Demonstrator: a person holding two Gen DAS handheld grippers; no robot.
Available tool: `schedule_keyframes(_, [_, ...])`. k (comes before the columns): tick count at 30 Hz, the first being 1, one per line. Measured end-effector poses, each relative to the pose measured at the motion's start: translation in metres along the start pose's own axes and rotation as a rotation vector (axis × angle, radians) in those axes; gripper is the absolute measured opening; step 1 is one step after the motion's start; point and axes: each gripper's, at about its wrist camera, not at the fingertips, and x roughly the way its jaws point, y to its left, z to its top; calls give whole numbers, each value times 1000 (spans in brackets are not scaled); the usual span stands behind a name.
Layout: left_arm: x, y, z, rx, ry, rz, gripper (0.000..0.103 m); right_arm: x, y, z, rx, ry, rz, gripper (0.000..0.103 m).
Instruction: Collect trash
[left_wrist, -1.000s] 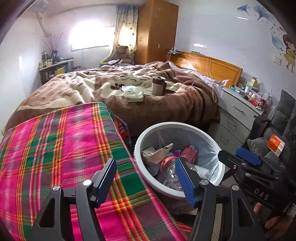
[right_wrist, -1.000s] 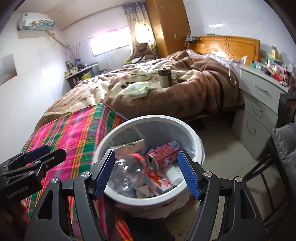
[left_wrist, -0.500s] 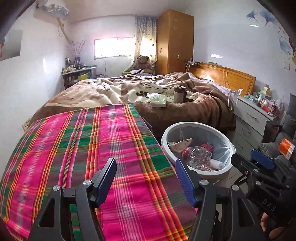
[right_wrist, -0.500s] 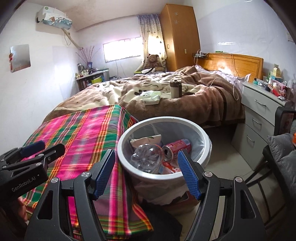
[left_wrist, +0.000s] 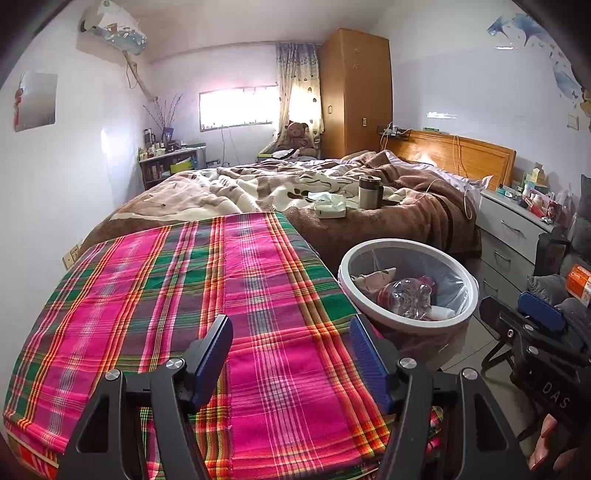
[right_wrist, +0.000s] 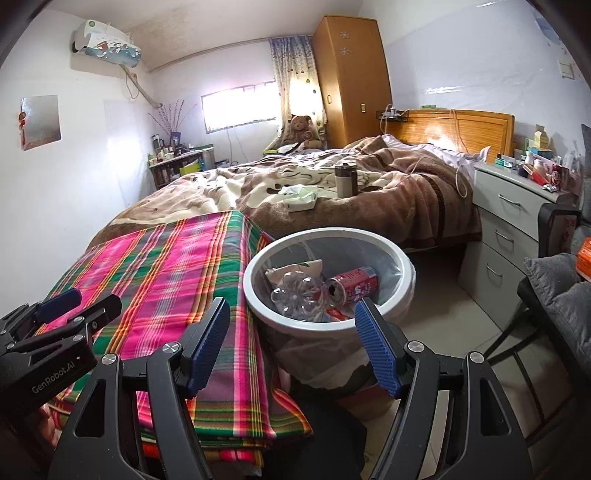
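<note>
A white round trash bin (left_wrist: 406, 325) (right_wrist: 255, 291) with a clear liner stands on the floor beside the table. It holds a crushed clear plastic bottle (right_wrist: 301, 295) (left_wrist: 406, 297), a red can (right_wrist: 352, 284) and a crumpled wrapper (right_wrist: 295, 269). My left gripper (left_wrist: 291, 354) is open and empty above the plaid tablecloth (left_wrist: 184, 288), left of the bin. My right gripper (right_wrist: 291, 339) is open and empty, held back from the bin's near rim. Each gripper shows in the other's view: the right one (left_wrist: 532, 321), the left one (right_wrist: 70, 306).
A bed with a brown blanket (right_wrist: 369, 192) lies behind the table, with a tissue pack (right_wrist: 301, 197) and a dark flask (right_wrist: 345, 181) on it. A grey drawer unit (right_wrist: 517, 229) with clutter on top stands right. A chair with a grey cushion (right_wrist: 554, 280) is at the far right.
Both grippers have pulled back and up from the bin, which now looks smaller and farther. The left view has swung left over the plaid cloth. Both stay open and empty.
</note>
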Motion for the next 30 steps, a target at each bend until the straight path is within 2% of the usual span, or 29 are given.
schedule_keyframes(30, [-8, -3, -1, -2, -3, -9, 66, -6, 1, -3, 10, -6, -9, 72])
